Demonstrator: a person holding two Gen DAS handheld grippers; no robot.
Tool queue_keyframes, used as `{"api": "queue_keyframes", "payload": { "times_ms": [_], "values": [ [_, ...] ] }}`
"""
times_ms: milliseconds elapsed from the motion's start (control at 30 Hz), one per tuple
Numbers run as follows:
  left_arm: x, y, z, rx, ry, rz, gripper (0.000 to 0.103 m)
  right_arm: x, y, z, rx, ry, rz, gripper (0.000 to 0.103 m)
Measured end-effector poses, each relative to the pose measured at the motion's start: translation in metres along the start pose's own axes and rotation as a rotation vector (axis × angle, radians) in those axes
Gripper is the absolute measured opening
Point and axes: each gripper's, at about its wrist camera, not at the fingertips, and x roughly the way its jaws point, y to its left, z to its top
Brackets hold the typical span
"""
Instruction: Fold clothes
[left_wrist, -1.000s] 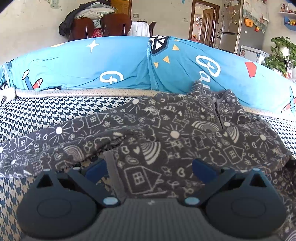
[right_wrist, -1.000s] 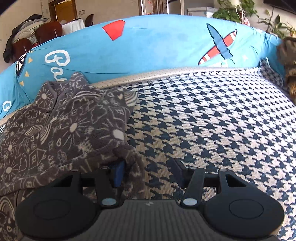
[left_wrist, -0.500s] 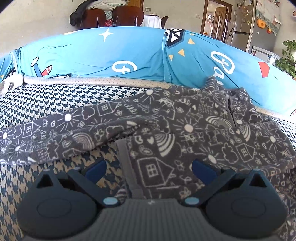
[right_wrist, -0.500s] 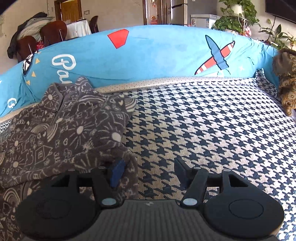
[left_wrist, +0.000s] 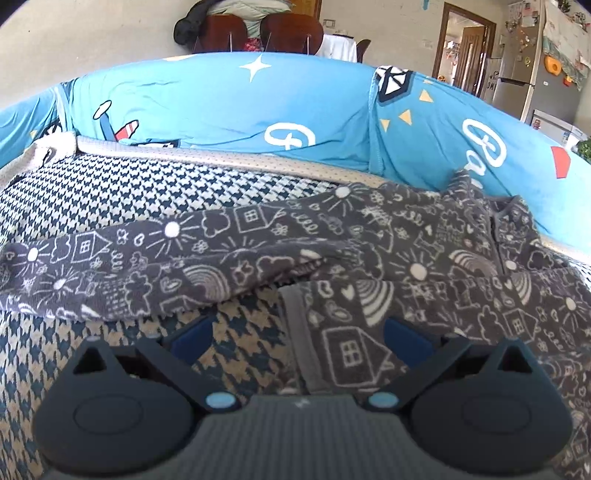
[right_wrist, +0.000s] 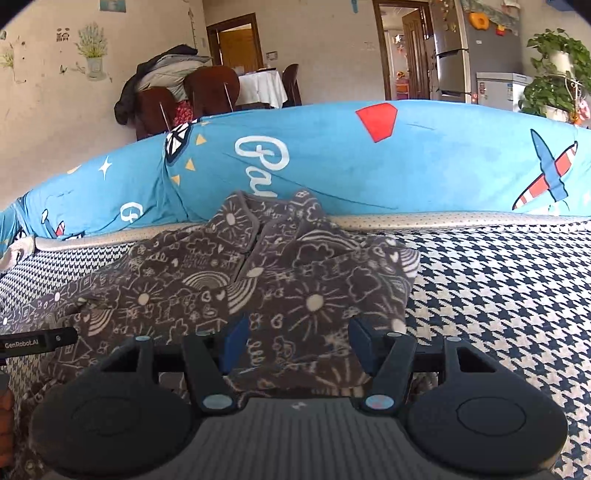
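A grey garment (left_wrist: 369, 258) printed with white doodles lies spread on the houndstooth sofa seat (left_wrist: 147, 192), its collar against the blue backrest. One sleeve (left_wrist: 110, 266) reaches out to the left. My left gripper (left_wrist: 299, 336) is open low over the garment's lower left part, with a grey hem edge (left_wrist: 295, 332) lying between its fingers. In the right wrist view the garment (right_wrist: 295, 295) fills the middle, and my right gripper (right_wrist: 299, 339) is open over its right part, fabric between the blue pads (right_wrist: 236, 339). The left gripper's body (right_wrist: 37, 341) shows at the left edge.
A blue cartoon-print backrest cushion (right_wrist: 406, 166) runs along the back of the seat. Bare houndstooth seat cover (right_wrist: 498, 295) stretches to the right of the garment. Behind the sofa are chairs draped with coats (left_wrist: 258, 33), a fridge (right_wrist: 450, 55) and a potted plant (right_wrist: 554, 74).
My right gripper has moved left from the garment's right edge to over the fabric, and it now looks higher. The left gripper has shifted left, so bare seat shows by its left finger.
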Motion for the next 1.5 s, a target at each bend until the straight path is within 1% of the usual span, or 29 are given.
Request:
{"api": "queue_keyframes", "payload": {
  "times_ms": [133, 200, 300, 467, 600, 700, 767, 867, 933, 1000, 1100, 1233, 1333, 1400, 1500],
  "values": [
    [0.01, 0.0, -0.004, 0.013, 0.042, 0.033, 0.103, 0.022, 0.0, -0.008, 0.015, 0.115, -0.05, 0.06],
    [0.016, 0.003, -0.007, 0.004, 0.061, 0.034, 0.103, 0.028, -0.003, -0.012, 0.029, 0.146, -0.05, 0.061],
    [0.023, 0.007, -0.01, -0.011, 0.091, 0.026, 0.103, 0.031, -0.001, -0.016, -0.002, 0.156, -0.06, 0.061],
    [0.023, 0.003, -0.012, 0.029, 0.079, 0.032, 0.103, 0.035, 0.006, -0.02, -0.043, 0.165, -0.089, 0.062],
    [0.022, 0.005, -0.011, 0.023, 0.075, 0.019, 0.103, 0.036, 0.012, -0.019, -0.046, 0.167, -0.121, 0.063],
    [0.014, 0.014, -0.01, 0.011, 0.061, 0.029, 0.103, 0.029, 0.017, -0.015, -0.028, 0.158, -0.137, 0.063],
    [0.009, 0.02, -0.009, 0.003, 0.051, 0.037, 0.103, 0.021, 0.02, -0.012, 0.003, 0.155, -0.118, 0.063],
    [0.0, 0.03, -0.007, -0.009, 0.036, 0.049, 0.103, 0.007, 0.026, -0.009, 0.059, 0.139, -0.066, 0.063],
    [-0.005, 0.036, -0.006, -0.017, 0.027, 0.057, 0.103, -0.002, 0.035, -0.01, 0.067, 0.119, -0.036, 0.064],
    [-0.009, 0.048, -0.005, -0.025, 0.017, 0.092, 0.095, -0.009, 0.045, -0.013, 0.058, 0.108, -0.014, 0.068],
    [-0.015, 0.066, -0.003, -0.037, 0.002, 0.151, 0.092, -0.014, 0.058, -0.02, 0.05, 0.124, 0.019, 0.068],
    [-0.021, 0.104, 0.001, -0.115, -0.006, 0.205, 0.092, -0.024, 0.072, -0.028, 0.051, 0.129, 0.055, 0.068],
    [-0.025, 0.133, 0.004, -0.177, -0.011, 0.244, 0.092, -0.025, 0.076, -0.033, 0.053, 0.14, 0.062, 0.068],
    [-0.025, 0.154, 0.007, -0.234, -0.01, 0.281, 0.092, -0.023, 0.078, -0.036, 0.049, 0.154, 0.062, 0.068],
    [-0.022, 0.188, 0.01, -0.347, -0.001, 0.334, 0.09, -0.019, 0.079, -0.038, 0.046, 0.17, 0.056, 0.068]
  ]
}}
